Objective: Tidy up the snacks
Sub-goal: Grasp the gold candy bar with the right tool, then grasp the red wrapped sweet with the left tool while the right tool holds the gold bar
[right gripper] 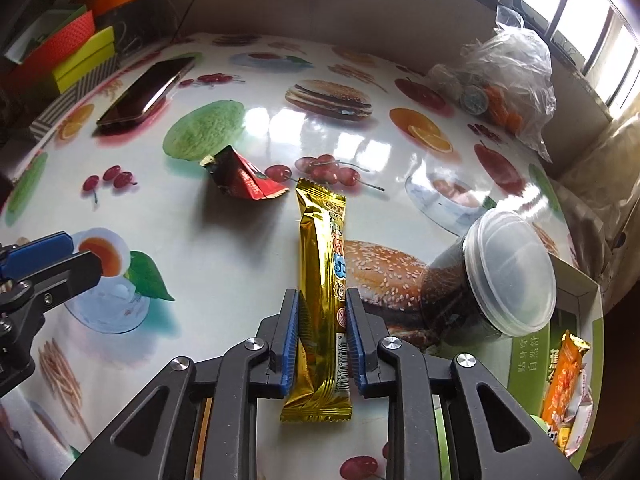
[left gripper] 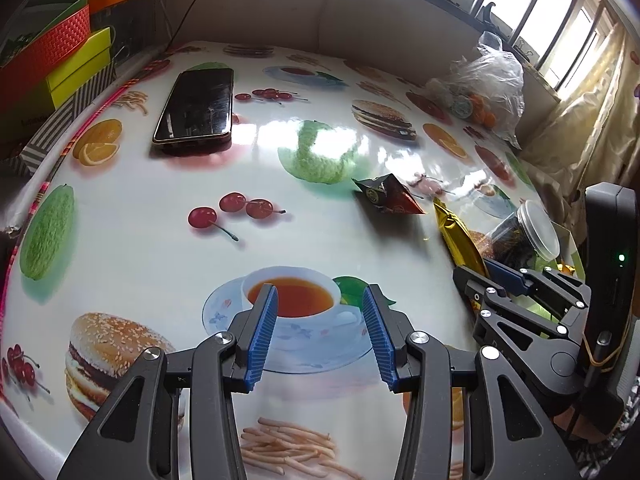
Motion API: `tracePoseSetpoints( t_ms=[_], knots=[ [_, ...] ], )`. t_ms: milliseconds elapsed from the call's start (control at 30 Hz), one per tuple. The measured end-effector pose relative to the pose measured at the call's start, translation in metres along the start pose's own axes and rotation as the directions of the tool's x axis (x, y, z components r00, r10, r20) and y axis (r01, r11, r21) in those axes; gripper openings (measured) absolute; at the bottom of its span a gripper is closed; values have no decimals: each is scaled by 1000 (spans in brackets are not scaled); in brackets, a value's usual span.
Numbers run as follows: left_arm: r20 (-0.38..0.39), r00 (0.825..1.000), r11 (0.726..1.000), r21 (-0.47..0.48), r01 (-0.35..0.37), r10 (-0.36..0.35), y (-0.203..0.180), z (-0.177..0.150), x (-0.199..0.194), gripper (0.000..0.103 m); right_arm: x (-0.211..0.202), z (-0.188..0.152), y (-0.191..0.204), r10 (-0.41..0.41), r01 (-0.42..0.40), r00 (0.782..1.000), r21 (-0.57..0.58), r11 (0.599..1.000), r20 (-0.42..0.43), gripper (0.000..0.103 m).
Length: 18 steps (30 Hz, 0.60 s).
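My right gripper [right gripper: 322,300] is shut on a long gold snack bar [right gripper: 320,264], its pads pressing both sides of the wrapper; the bar [left gripper: 456,236] also shows in the left wrist view. A red and black snack packet [right gripper: 244,180] lies on the table beyond it, also in the left wrist view [left gripper: 388,194]. A green-rimmed box [right gripper: 592,344] at the right holds an orange snack packet [right gripper: 564,380]. My left gripper [left gripper: 320,300] is open and empty above the printed teacup.
A dark jar with a clear lid [right gripper: 492,280] lies on its side by the box. A phone [left gripper: 196,108] lies at the far left. A clear plastic bag [left gripper: 488,84] sits at the far right. Coloured boxes [left gripper: 60,56] stack beyond the table's left edge.
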State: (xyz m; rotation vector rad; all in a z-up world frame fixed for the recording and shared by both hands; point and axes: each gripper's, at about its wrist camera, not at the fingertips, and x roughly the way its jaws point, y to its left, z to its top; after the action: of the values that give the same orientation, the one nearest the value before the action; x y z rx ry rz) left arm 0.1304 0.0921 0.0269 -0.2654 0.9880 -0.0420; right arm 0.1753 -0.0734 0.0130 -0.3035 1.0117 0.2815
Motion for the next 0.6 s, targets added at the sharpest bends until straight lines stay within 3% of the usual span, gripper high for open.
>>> tracePoseSetpoints(
  t_ms=[433,600],
  knots=[
    [7,1000,1000,-24,-14,14,10,4,-1,46,-12,-16,30,199,-199,980,-16,980,19,21],
    [14,1000,1000,-3,9,-9,6,14,1,46,-18,-27,33,188,-188,982,-17,982,15,21]
  ],
)
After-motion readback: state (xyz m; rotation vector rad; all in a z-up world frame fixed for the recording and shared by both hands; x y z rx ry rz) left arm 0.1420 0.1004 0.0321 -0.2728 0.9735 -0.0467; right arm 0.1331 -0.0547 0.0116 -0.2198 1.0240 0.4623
